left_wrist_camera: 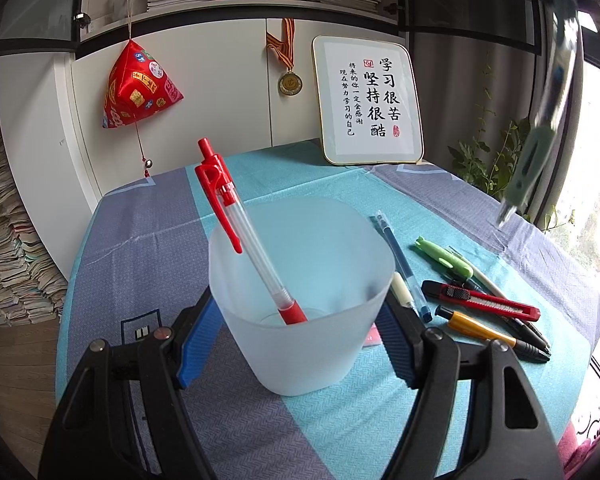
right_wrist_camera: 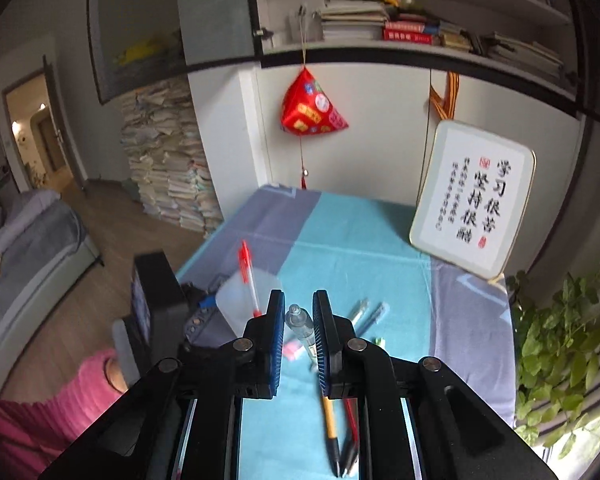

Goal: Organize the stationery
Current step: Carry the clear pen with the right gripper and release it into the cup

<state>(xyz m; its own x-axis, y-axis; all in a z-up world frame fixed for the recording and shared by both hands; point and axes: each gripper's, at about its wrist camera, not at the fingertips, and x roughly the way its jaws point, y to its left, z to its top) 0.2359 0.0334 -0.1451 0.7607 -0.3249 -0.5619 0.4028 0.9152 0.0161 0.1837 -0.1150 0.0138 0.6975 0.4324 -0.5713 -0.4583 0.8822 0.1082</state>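
On the left, the left hand-held gripper clasps a frosted translucent cup that stands upright on the tabletop, which is covered with a cloth of teal and grey-blue panels. Its two blue-padded fingers press against the cup's opposite sides. Inside the cup a red-capped pen leans toward the upper left, tip at the bottom, clip end above the rim. Just right of the cup, loose stationery lies on the cloth: a blue pen and a small pale marker close beside the cup, then a light green pen, a red utility knife, an orange pen, and darker pens partly hidden under the knife. At the back of the tabletop a framed calligraphy board leans against white cabinet doors, with a medal and a red fabric ornament hanging to its left. At the far right of the left wrist view, a blurred clear pen hangs in the air, well above the tabletop, tip down. The right wrist view shows that the right hand-held gripper has clenched on this clear pen, whose rounded end pokes out between the blue pads. Below it lie the orange pen and dark pens. A pink sleeve shows at the lower left.
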